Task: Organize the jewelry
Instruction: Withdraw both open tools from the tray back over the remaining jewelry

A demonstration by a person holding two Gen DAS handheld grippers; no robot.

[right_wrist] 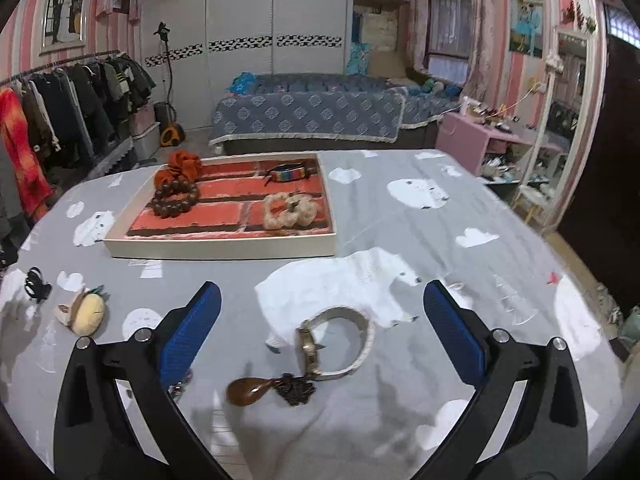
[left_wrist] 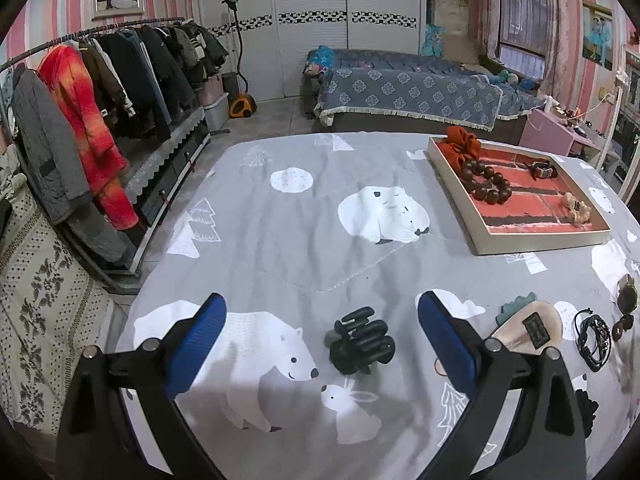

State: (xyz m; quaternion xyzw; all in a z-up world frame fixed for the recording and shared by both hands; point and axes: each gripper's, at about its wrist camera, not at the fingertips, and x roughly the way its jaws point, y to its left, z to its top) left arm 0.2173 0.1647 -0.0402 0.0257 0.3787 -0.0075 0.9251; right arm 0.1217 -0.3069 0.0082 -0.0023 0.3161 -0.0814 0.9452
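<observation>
My left gripper (left_wrist: 322,336) is open, with a black hair claw (left_wrist: 362,344) lying on the sheet between its blue fingers. My right gripper (right_wrist: 322,332) is open around a white-strap watch (right_wrist: 336,340); a brown pendant (right_wrist: 250,390) with a dark chain lies just in front. The cream tray (right_wrist: 224,246) with a red brick lining holds an orange scrunchie (right_wrist: 182,166), a brown bead bracelet (right_wrist: 176,198), a woven band (right_wrist: 286,172) and a fluffy cream clip (right_wrist: 290,210). The tray also shows in the left wrist view (left_wrist: 540,244).
A pink pouch (left_wrist: 528,326), black cord bracelets (left_wrist: 594,338) and dark rings (left_wrist: 624,322) lie right of the left gripper. A yellow plush clip (right_wrist: 86,314) lies left of the right gripper. A clothes rack (left_wrist: 100,100) stands left; a bed (left_wrist: 400,92) lies beyond.
</observation>
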